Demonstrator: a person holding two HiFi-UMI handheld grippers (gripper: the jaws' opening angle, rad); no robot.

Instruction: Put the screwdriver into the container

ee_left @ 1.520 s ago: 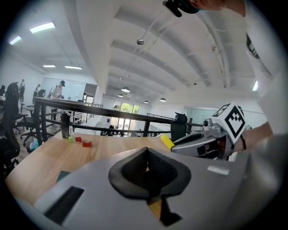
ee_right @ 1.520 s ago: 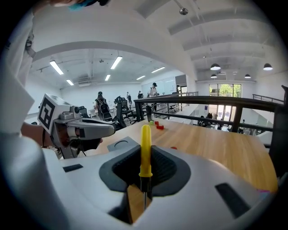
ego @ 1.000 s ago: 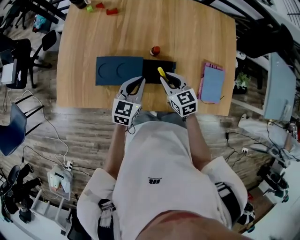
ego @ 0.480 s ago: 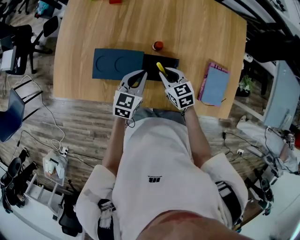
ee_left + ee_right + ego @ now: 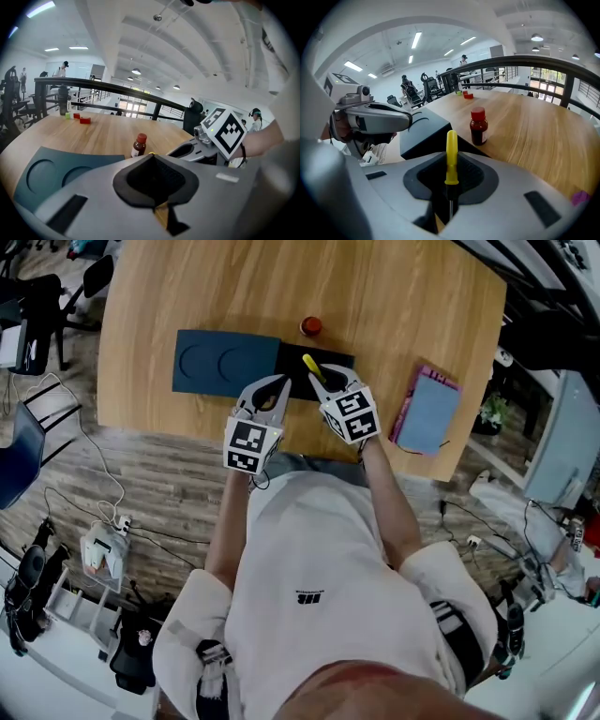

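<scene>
Spread across the top of the head view, a wooden surface [image 5: 394, 296]. Near its 6 o'clock edge, a dark blue slab [image 5: 225, 362] with two round recesses, touching a black container [image 5: 292, 360] at its 3 o'clock side. Apart at the container's 3 o'clock, a pink-and-blue notebook [image 5: 424, 411]. At the container's 7 o'clock, the left hand-held gripper [image 5: 281, 382], jaws together on nothing. At its 6 o'clock, the right hand-held gripper [image 5: 330, 383], clamped on the screwdriver [image 5: 312, 367] by the dark shaft. Long axis in line with the jaws, yellow handle jutting past their tips toward 11 o'clock, over the container; blade end back toward the hand. Just beyond the container, at 12 o'clock, a small red-capped bottle [image 5: 310, 326].
</scene>
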